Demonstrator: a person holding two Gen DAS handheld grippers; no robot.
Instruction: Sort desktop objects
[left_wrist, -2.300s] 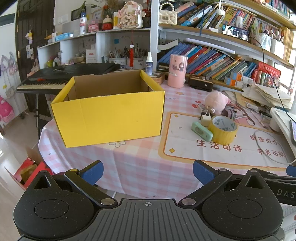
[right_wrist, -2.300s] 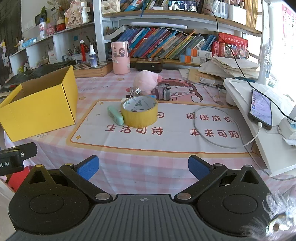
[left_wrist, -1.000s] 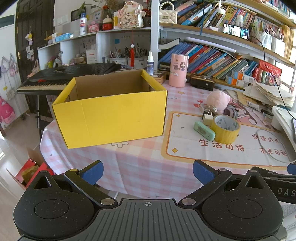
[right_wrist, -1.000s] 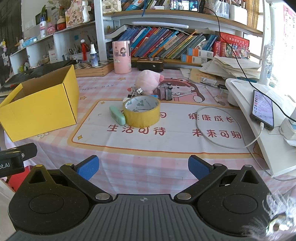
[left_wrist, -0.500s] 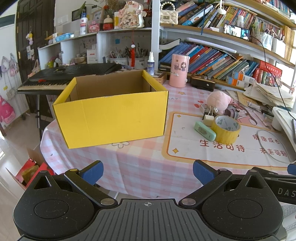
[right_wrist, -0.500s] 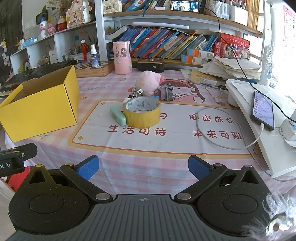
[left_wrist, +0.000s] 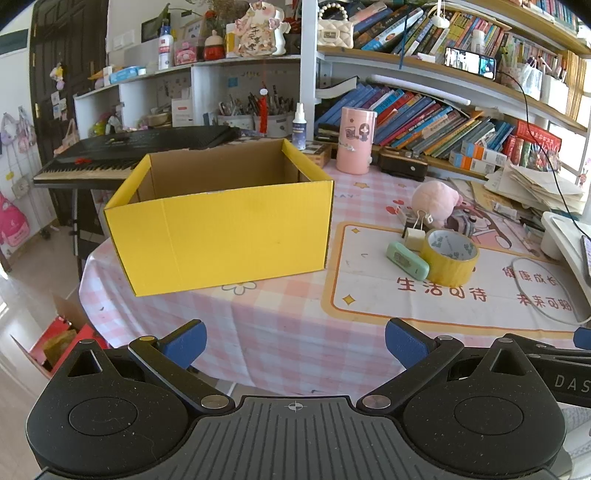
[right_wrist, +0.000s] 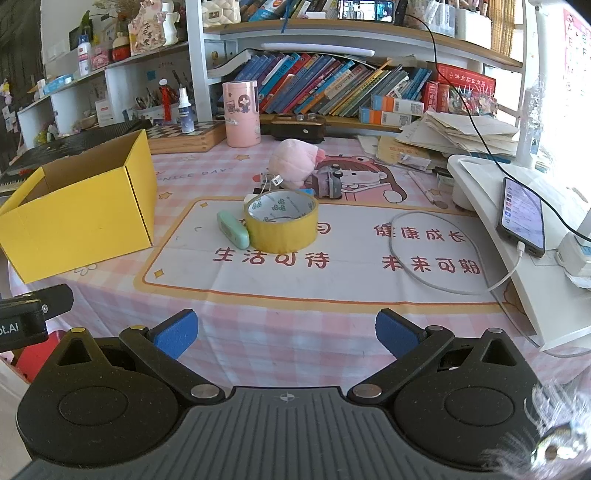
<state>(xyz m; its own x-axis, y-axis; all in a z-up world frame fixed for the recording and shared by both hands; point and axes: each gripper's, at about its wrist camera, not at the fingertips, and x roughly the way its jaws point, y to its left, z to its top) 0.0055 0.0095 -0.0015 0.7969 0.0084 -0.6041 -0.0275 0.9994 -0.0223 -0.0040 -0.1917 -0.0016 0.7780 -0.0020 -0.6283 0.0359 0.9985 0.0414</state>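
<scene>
A round table draped in a pink-and-white checked cloth (left_wrist: 288, 332) is carrying everything. An open yellow cardboard box (left_wrist: 221, 236) is sitting on its left part. A cream printed mat with an orange border (right_wrist: 332, 273) is lying to the right, and on it a yellow roll of tape (right_wrist: 281, 225) is resting flat, touching a mint-green oblong case (right_wrist: 232, 229). Behind them a pink plush toy (right_wrist: 293, 162) is lying, and a tall pink cylindrical container (right_wrist: 242, 113) is standing upright farther back.
</scene>
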